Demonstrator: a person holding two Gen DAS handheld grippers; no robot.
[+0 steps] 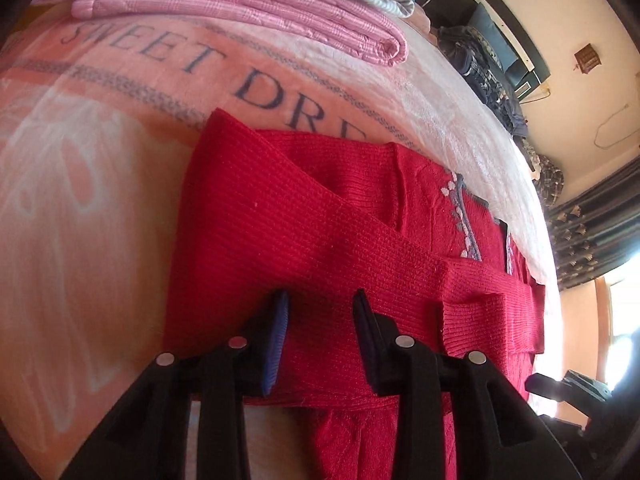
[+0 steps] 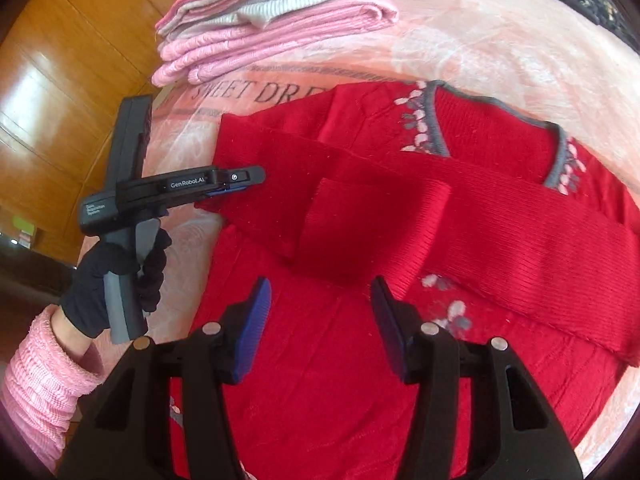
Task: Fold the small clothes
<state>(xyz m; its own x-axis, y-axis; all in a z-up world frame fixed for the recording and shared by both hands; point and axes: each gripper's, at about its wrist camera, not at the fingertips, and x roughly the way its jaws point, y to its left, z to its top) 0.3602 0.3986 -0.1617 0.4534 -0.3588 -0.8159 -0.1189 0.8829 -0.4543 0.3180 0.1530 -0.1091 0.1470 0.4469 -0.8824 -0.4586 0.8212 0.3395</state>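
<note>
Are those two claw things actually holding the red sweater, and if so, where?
Neither holds it. The left gripper and right gripper both stand open over the red sweater, left near its folded edge.

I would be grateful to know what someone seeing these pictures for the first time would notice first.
The bright red knitted sweater dominates, spread on the pink blanket with its sleeves folded across the body. At its left edge the left gripper is held by a dark-gloved hand; the right gripper hovers open above. A stack of folded pink clothes lies behind.

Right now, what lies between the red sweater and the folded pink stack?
Only bare blanket, printed with lettering, lies between the red sweater and the folded pink stack. The right wrist view shows it best.
</note>
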